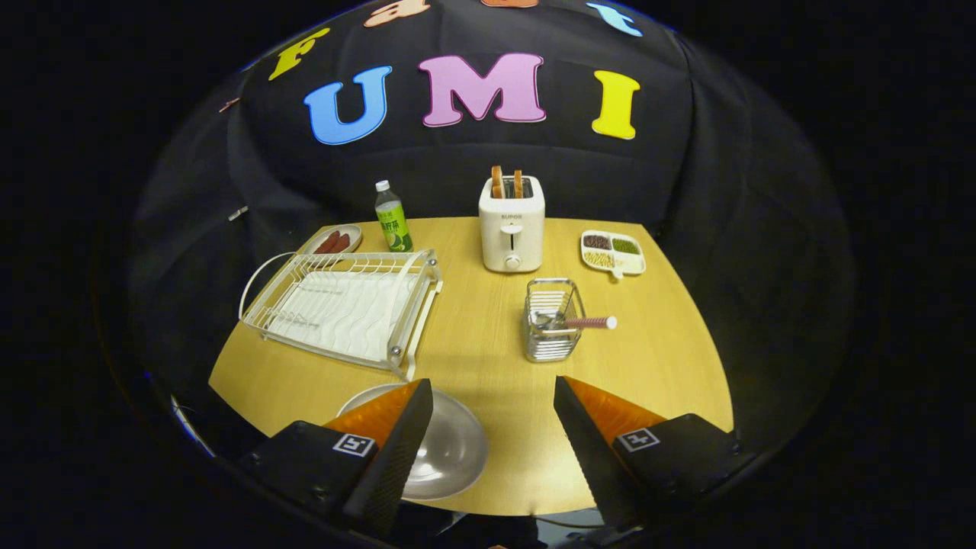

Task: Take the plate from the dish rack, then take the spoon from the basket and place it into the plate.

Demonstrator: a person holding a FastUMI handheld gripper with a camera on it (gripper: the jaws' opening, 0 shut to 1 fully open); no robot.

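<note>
On the wooden surface (473,343), the white dish rack (343,309) stands empty beyond the left finger, with a dish of sausages (333,241) and a green bottle (393,218) behind it. The silvery plate (446,450) lies flat on the near edge of the surface, just beside and partly under the left finger of the tongs (492,415), which stand wide apart and hold nothing. Farther back sits a white toaster (512,225) with two slices standing up. Ahead and slightly to the right of the gap between the fingers stands the wire basket (550,320); the spoon (591,322) rests in it, its reddish handle jutting over the rim and pointing right, almost level. A divided snack tray (613,254) lies beyond. With the plate apparently already out of the rack, the coming reach likely runs forward and rightward to that handle, whose long axis lies crosswise to the fingers.
</note>
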